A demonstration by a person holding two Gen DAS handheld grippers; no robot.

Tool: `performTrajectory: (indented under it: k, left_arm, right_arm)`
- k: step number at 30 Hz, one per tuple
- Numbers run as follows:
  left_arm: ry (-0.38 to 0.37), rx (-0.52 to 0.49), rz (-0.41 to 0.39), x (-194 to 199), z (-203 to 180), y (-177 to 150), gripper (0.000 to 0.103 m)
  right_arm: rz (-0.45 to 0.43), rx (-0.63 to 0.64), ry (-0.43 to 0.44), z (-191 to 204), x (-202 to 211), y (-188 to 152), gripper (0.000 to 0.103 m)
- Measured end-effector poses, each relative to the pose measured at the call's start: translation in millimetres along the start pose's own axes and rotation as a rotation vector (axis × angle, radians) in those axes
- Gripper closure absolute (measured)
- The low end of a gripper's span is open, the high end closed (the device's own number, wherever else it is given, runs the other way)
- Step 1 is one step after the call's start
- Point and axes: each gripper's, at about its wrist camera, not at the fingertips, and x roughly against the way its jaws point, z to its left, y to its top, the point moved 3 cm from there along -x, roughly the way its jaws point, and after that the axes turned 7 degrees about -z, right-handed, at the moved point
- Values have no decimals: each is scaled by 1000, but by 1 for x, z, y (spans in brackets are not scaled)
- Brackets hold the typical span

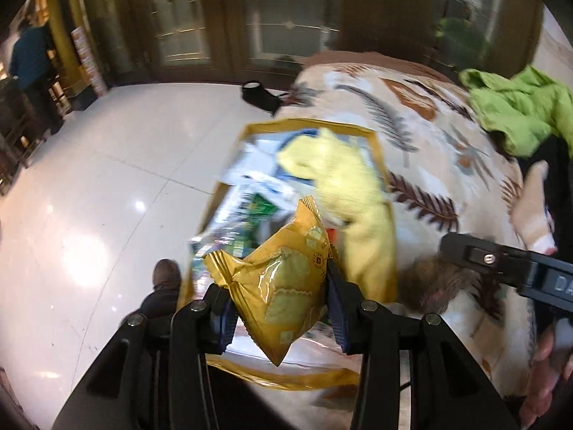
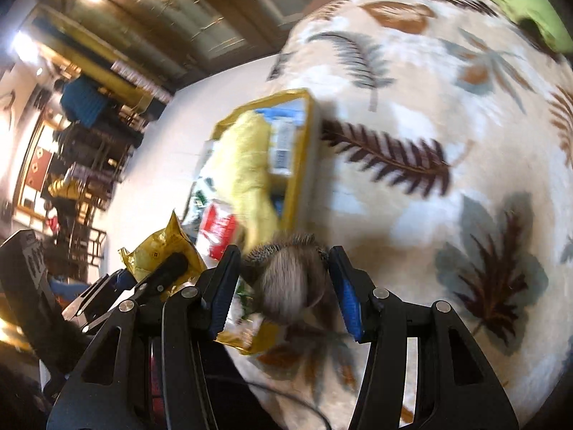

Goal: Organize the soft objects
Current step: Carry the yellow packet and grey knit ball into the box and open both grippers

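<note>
Floor tiles (image 1: 89, 186), white and shiny, fill the left side of the left wrist view, and a brown shoe (image 1: 165, 274) stands on them near the bottom. Next comes the left hand-held gripper (image 1: 279, 308), whose two fingers squeeze a gold snack bag (image 1: 283, 286) between them. The bag is puffy and crinkled, and it hangs in the air over the near end of a yellow-edged box (image 1: 376, 139). The box sits at the edge of a bed, and it holds a soft yellow cloth (image 1: 343, 175) and some white and green packets (image 1: 247, 208) (the picture is too blurry to read them). Right of the box spreads the bed's leaf-print blanket (image 1: 422, 136). A bright green garment (image 1: 515, 104) lies on the blanket at the far right.

In the right wrist view, the same gold snack bag (image 2: 161, 251) shows at the left. The right hand-held gripper (image 2: 283, 286) sits in the middle, with a fuzzy gray-brown thing (image 2: 290, 283) between its fingers; whether they press it cannot be told. This thing is just beside the near corner of the box (image 2: 304, 150). The blanket (image 2: 447, 125) fills the right side.
</note>
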Motion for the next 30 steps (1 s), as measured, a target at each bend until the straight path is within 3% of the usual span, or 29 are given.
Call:
performTrajectory:
  k: [5, 7, 12, 15, 19, 22, 29, 30]
  left_arm:
    - [27, 44, 5, -14, 20, 3, 60]
    - [35, 57, 22, -23, 24, 1, 60]
    - [19, 58, 35, -32, 22, -4, 60]
    - [-3, 45, 41, -31, 21, -3, 60]
    - [-47, 52, 82, -33, 21, -5, 60]
    - [-69, 56, 97, -30, 22, -4, 60]
    - [-127, 23, 85, -5, 17, 1, 60]
    - [-132, 17, 80, -1, 17, 2, 60]
  right_arm:
    - [-19, 114, -4, 33, -8, 9, 53]
    - [-12, 139, -16, 41, -16, 11, 58]
    - [14, 126, 17, 29, -8, 9, 58]
    - [103, 212, 13, 15, 2, -3, 58]
    - [226, 268, -95, -18, 7, -35, 57]
    - [297, 257, -76, -25, -4, -62, 50]
    - [352, 276, -16, -11, -36, -95, 50]
    - [377, 295, -18, -9, -42, -100, 54]
